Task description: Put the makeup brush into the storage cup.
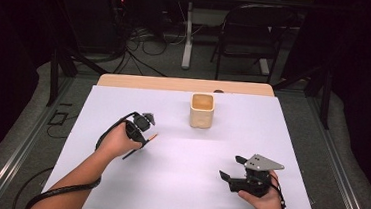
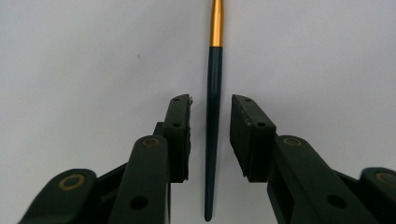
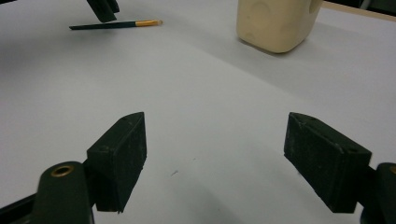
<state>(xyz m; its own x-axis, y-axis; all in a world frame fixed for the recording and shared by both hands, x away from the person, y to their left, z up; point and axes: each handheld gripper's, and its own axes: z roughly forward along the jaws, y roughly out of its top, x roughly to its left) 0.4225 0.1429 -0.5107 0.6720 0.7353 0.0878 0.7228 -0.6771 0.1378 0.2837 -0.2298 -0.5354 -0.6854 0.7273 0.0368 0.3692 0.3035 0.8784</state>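
The left gripper (image 2: 210, 140) points down at the white table (image 1: 177, 184) with its jaws narrowed around a dark green brush (image 2: 214, 116), a clear gap showing on each side, so the pads (image 2: 180, 135) are not yet pressing on it. The brush lies flat at the table's left middle, its gold ferrule toward the right; the left forearm reaches in from the near left, hand wrapped over the gripper's body. Well apart at the near right, the right gripper (image 1: 232, 168) rests low in the right hand, jaws spread wide and unoccupied, aimed left, with the cream cup (image 1: 202, 111) standing upright at the far middle.
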